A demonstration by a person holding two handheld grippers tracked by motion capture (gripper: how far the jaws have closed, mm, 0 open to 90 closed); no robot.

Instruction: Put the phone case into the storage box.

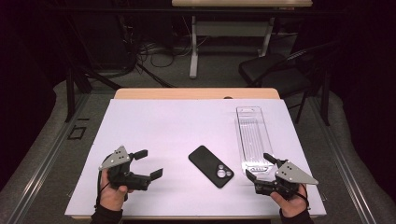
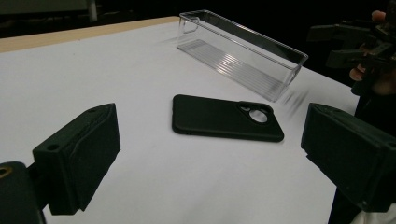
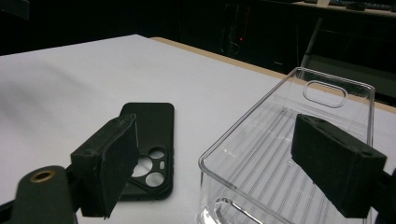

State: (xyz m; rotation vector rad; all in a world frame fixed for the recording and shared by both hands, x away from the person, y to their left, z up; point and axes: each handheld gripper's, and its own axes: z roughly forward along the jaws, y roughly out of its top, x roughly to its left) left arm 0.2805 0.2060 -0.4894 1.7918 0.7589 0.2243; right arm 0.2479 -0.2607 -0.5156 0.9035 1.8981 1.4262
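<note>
High view: black phone case (image 1: 211,166) lies flat just left of clear plastic bin (image 1: 252,138); left gripper (image 1: 148,164) and right gripper (image 1: 260,166) both gaping, empty.
Left gripper view: case (image 2: 224,117) looks light, flexible.
Right gripper view: thin, so pinch a long edge (image 3: 147,149).

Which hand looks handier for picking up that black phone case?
Probably the left gripper: it is open, and the phone case lies between its jaws. The right gripper faces the clear bin.
</note>
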